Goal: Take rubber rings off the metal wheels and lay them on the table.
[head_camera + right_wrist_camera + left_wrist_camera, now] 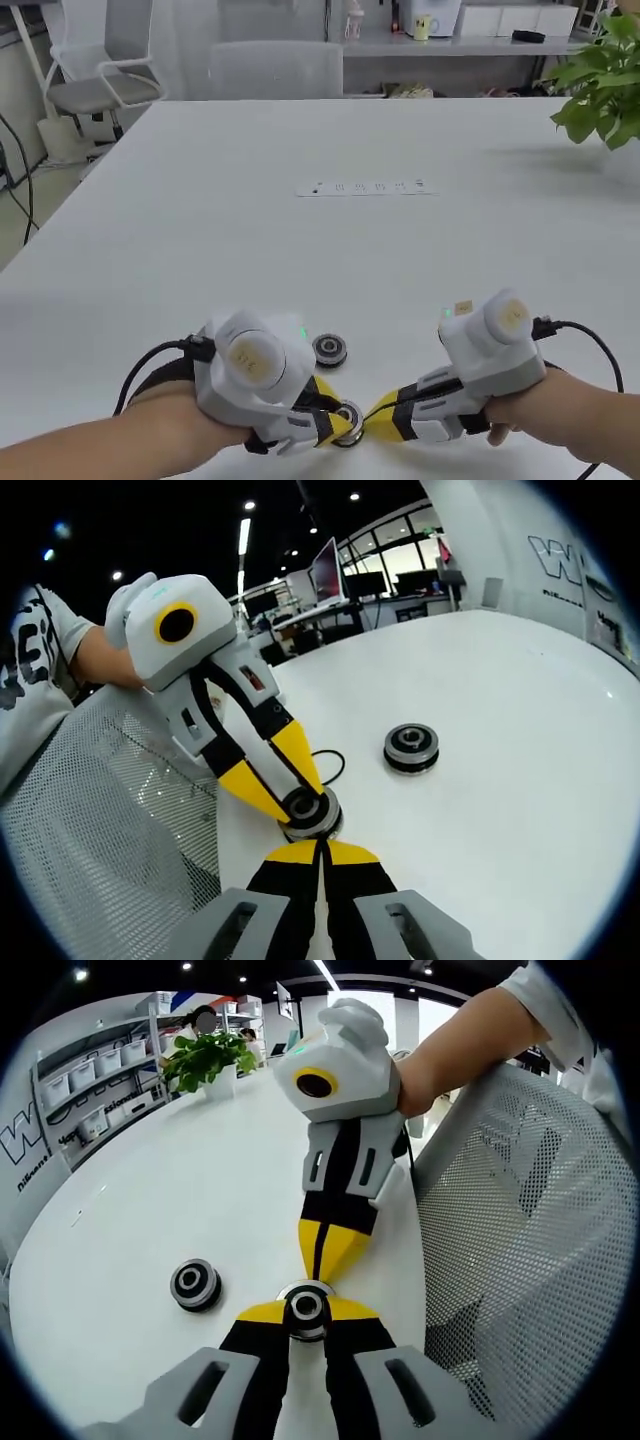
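Left gripper (307,1312), yellow fingers (258,1312) snug around round metal wheel (310,810) (black-rimmed); right gripper (320,848), fingers together.

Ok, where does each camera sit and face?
Head view: on the headset, looking down at the table; both forearms, left gripper and right gripper show.
Left gripper view: behind its jaws, facing the right gripper and arm.
Right gripper view: behind its jaws, facing the left gripper and arm.
All share the clamped wheel and loose wheel.
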